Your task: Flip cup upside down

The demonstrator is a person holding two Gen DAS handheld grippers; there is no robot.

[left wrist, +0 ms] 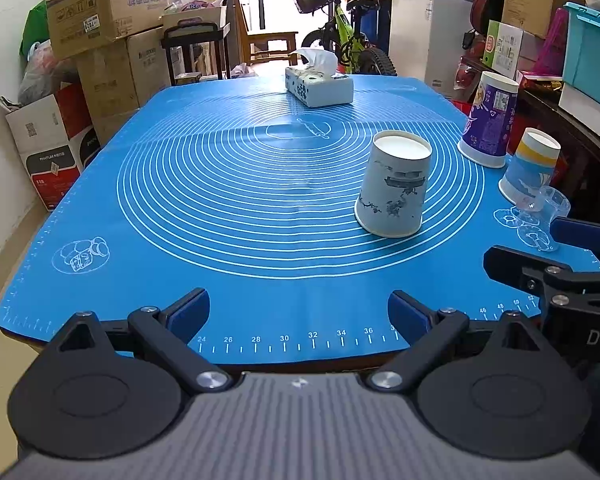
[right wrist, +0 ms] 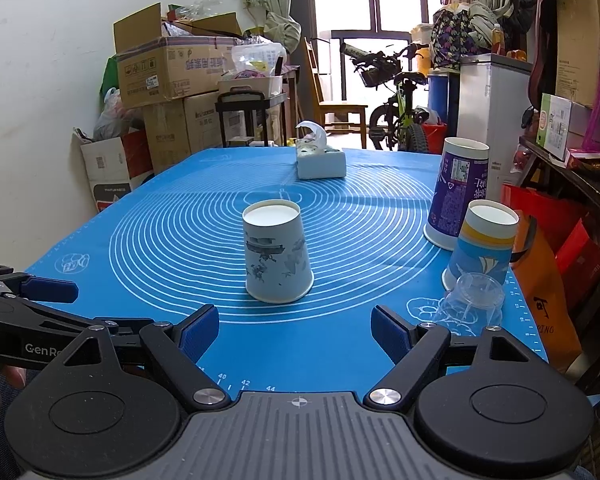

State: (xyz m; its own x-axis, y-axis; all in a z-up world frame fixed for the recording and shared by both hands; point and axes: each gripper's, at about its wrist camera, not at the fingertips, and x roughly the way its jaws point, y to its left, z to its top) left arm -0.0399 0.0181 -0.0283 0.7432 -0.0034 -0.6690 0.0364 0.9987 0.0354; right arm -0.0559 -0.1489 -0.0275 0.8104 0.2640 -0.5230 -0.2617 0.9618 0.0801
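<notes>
both claws gape empty; right claw (right wrist: 295, 330) sits nearer, dead ahead the upright-axis paper cup (right wrist: 276, 252), seemingly already mouth-down.

Matte black two-finger left gripper (left wrist: 299, 310) and identical right gripper (right wrist: 295, 330): each has blue rectangular finger pads (left wrist: 190, 308), black linkage bars joined by silver round-head screws (left wrist: 211, 379), two circular black hubs, and a ribbed grey housing (right wrist: 300, 436) bearing a small crosshair mark; white lettering on the side.
</notes>
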